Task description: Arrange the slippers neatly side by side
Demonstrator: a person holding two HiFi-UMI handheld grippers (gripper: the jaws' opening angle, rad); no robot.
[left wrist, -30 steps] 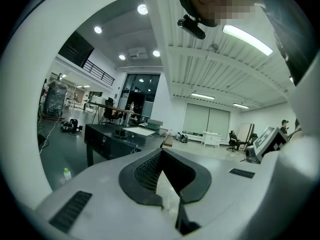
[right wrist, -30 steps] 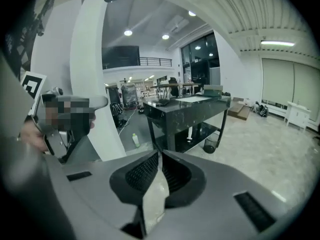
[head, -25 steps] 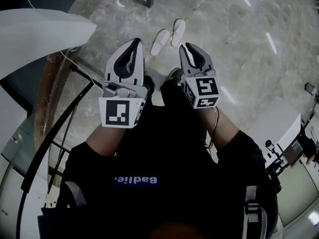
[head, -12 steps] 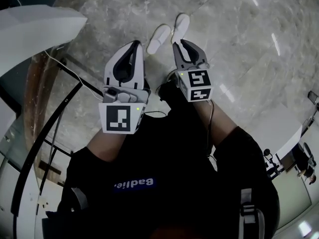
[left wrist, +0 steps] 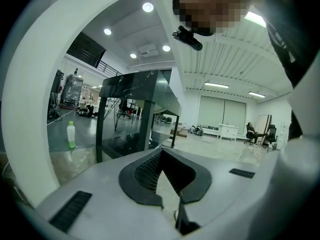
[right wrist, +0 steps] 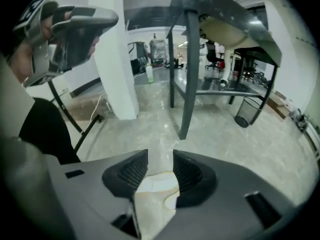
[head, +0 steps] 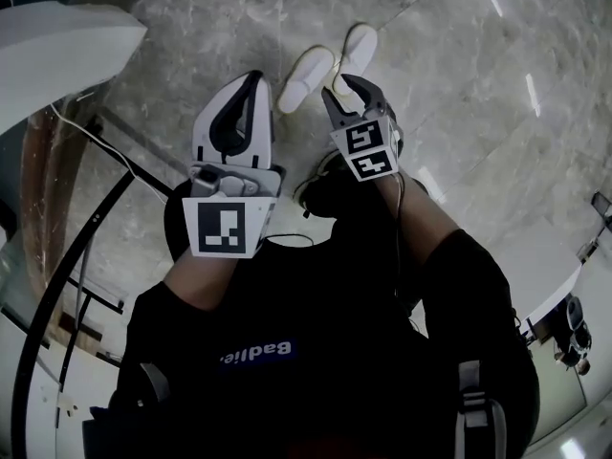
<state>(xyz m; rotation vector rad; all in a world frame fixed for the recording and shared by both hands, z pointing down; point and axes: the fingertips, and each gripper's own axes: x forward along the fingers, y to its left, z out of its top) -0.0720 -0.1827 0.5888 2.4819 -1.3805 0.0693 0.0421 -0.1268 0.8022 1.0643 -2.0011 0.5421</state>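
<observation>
Head view puts my left tool [head: 251,79] closed tip to tip on nothing, and ahead of it on the floor [head: 459,113] the two white slippers, left slipper [head: 306,77] and right slipper [head: 356,48], lie close together but staggered, the right one further off. My right tool [head: 339,89], pointing down near them, has just been opening its jaws, with only bare floor between them. I reckon I should open the left one too, nip each slipper at its heel rim, and slide them until heels line up and sides touch.
</observation>
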